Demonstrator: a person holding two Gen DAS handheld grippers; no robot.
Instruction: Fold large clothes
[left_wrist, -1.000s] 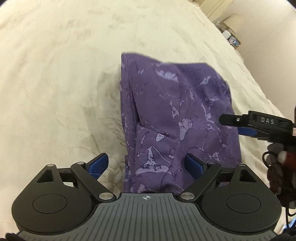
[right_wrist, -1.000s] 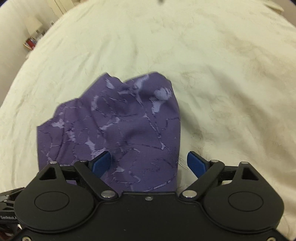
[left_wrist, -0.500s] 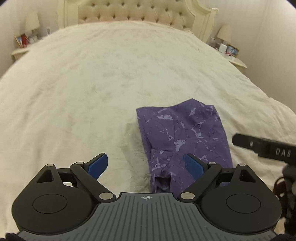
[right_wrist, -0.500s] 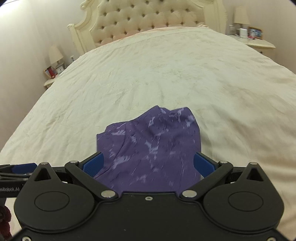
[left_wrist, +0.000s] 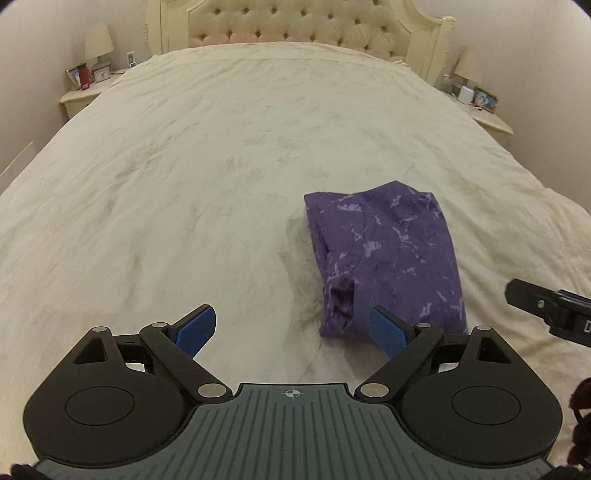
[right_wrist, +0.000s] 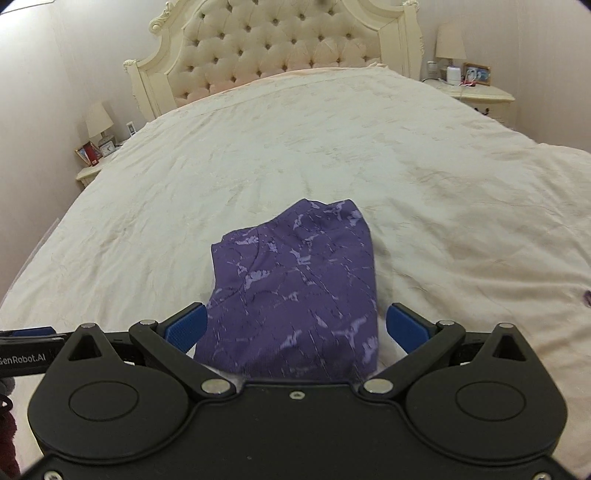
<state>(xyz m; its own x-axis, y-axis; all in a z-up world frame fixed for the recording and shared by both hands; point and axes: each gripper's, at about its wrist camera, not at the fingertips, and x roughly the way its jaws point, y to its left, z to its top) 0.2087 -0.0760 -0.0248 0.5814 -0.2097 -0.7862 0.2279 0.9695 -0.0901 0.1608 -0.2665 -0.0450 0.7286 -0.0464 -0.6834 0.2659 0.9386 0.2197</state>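
A purple patterned garment lies folded into a compact rectangle on the cream bedspread; it also shows in the right wrist view. My left gripper is open and empty, above the bed and to the garment's near left. My right gripper is open and empty, held over the garment's near edge, not touching it. The right gripper's tip shows at the right edge of the left wrist view.
A tufted cream headboard stands at the far end of the bed. Nightstands with lamps and photo frames flank it, on the left and on the right. The bedspread spreads wide around the garment.
Both grippers have lifted up and pulled back from the folded garment, so the whole bed and headboard have come into view. The garment stays folded on the bed.
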